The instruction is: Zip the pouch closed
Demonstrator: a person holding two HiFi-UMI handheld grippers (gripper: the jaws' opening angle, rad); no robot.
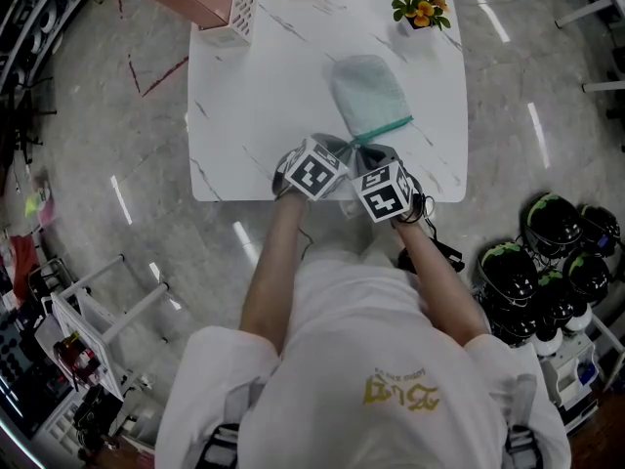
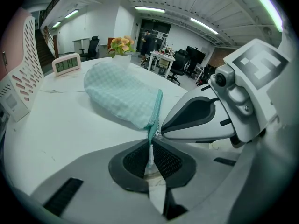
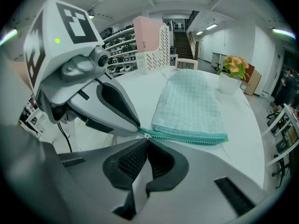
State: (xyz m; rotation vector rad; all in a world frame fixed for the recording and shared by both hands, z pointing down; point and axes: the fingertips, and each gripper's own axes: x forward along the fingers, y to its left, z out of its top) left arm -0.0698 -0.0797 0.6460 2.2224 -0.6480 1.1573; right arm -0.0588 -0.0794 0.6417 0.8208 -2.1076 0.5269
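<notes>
Head view: the pouch [image 1: 368,96] lies on the table [image 1: 254,115], at 12 o'clock from the left gripper [image 1: 339,150] and the right gripper [image 1: 371,152].

Left gripper view: the left gripper [image 2: 150,154] is clamped on the zip-end tab [image 2: 150,149]. A weak hold could let the pouch drag.

Right gripper view: the right gripper [image 3: 145,141] is closed and pinches the slider pull [image 3: 146,136] at its very tips. It could slip off.

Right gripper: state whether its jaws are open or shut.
Shut. In the right gripper view, the right gripper has its pads meeting with no gap, pinching the silver zipper pull at the near corner of the pouch.
</notes>
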